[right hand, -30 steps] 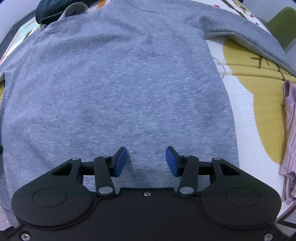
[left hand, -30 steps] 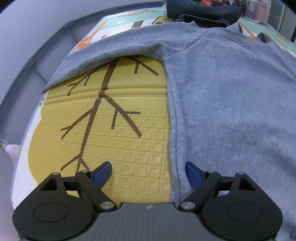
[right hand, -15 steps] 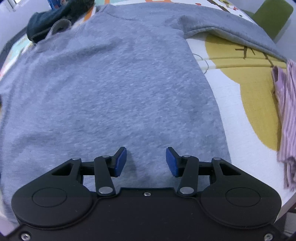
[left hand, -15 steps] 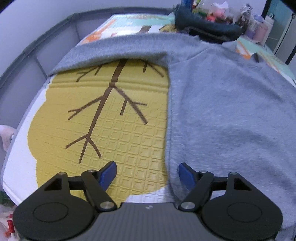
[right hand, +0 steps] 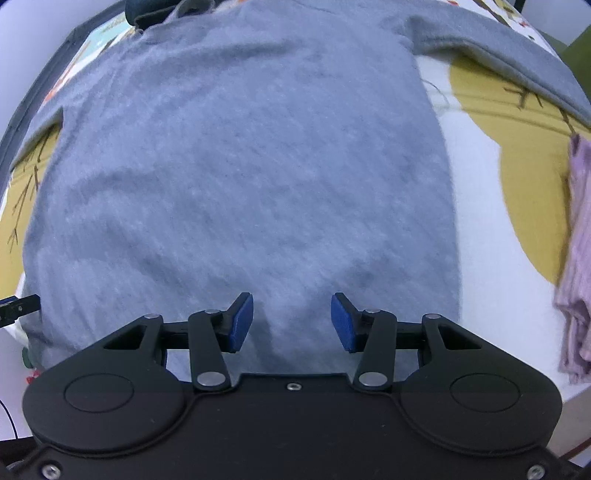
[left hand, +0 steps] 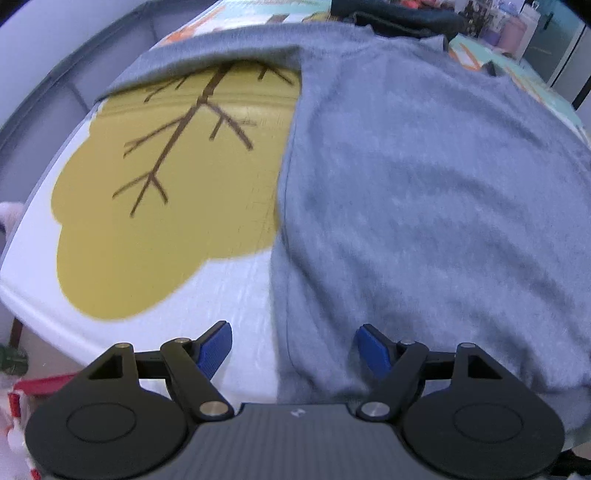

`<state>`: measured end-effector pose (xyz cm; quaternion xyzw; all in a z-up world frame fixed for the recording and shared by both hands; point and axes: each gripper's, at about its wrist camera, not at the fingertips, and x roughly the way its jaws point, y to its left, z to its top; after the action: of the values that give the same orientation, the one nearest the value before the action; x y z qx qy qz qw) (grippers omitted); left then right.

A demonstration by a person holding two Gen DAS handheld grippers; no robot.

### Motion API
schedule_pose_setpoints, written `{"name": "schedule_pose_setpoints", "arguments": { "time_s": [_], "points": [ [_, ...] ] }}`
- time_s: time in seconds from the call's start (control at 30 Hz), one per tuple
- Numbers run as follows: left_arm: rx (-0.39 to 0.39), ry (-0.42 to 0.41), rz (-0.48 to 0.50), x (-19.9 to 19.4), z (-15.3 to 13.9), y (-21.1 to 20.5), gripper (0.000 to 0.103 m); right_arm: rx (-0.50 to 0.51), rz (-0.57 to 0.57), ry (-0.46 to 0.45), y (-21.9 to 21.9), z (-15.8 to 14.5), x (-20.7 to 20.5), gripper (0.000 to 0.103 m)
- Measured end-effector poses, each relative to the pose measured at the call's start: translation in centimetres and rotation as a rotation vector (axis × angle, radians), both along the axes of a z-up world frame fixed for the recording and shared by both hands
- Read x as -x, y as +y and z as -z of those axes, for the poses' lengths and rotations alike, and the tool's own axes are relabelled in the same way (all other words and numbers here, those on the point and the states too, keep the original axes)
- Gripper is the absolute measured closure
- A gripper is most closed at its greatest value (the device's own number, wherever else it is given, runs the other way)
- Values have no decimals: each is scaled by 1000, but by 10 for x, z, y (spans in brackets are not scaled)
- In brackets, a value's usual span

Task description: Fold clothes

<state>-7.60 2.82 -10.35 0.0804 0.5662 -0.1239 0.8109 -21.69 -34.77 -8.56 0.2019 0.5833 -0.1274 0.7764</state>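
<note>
On the mat: grey sweatshirt (right hand: 243, 166) lies flat, sleeves spread to either side.
Mat (left hand: 155, 221): white, with a yellow tree shape and brown branches.
My left tool (left hand: 293, 345): jaws apart, having just narrowed a little, astride the sweatshirt's side edge, gripping nothing.
My right tool (right hand: 291, 321): jaws apart above the hem area, empty.
Far right: pinkish cloth (right hand: 576, 258) beside the sweatshirt.

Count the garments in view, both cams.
3. Grey sweatshirt spread flat across the mat; a dark garment bunched beyond its collar; a lilac garment at the mat's right edge. More may lie outside both views.
</note>
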Motion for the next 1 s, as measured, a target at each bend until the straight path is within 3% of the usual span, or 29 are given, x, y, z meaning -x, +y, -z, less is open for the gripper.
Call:
{"name": "schedule_pose_setpoints", "arguments": {
  "time_s": [0.2,0.37,0.47,0.8,0.93,1.0],
  "points": [
    [36,14,-75,10,5,7,28,9,10,11,-14,2,27,58],
    [43,1,-49,10,1,3,62,19,15,12,-21,2,42,58],
    [31,6,-30,9,0,1,68,22,28,10,-22,1,50,58],
    [14,63,12,2,-4,16,73,57,79,56,-18,8,58,58],
    [28,71,5,-2,-6,22,68,89,70,71,-11,9,55,58],
    [21,65,5,-3,-9,21,61,94,79,75,-10,8,54,58]
  ]
}}
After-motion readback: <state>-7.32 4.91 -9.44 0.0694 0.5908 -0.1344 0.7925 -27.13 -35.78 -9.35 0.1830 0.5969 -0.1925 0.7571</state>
